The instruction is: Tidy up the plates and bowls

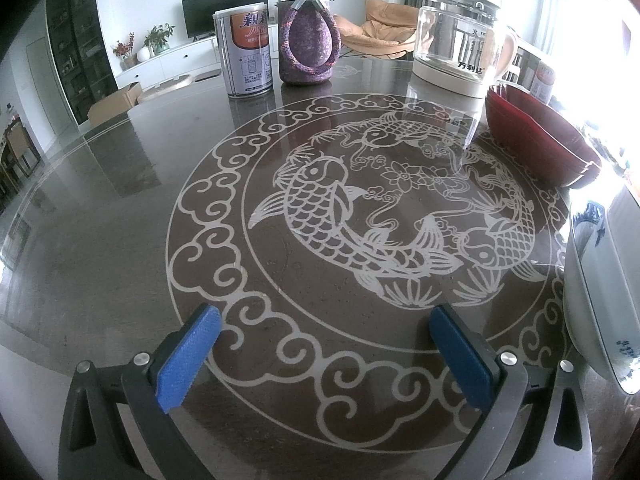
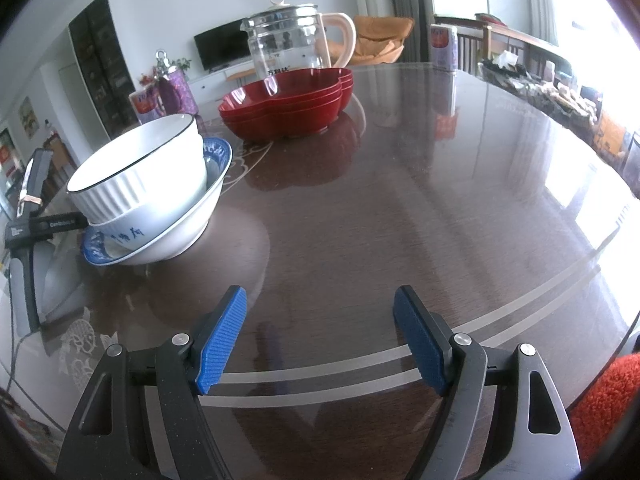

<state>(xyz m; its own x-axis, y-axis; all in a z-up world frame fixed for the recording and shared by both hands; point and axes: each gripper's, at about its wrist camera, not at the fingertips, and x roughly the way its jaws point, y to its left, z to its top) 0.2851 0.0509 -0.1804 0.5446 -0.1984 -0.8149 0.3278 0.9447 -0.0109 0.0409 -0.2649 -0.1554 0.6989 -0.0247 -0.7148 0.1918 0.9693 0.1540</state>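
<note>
while both hand-held grippers [image 1: 326, 354] [image 2: 320, 338] gape empty, the white bowl [image 2: 138, 168] leans left inside the blue-patterned bowl [image 2: 172, 232].

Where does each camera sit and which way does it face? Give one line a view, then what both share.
Left wrist: on the left gripper, angled down at the fish-pattern table; both blue pads show, open.
Right wrist: on the right gripper, angled down over the table toward the white ribbed bowl; open pads show.
Shared: red bowls, glass kettle.
</note>
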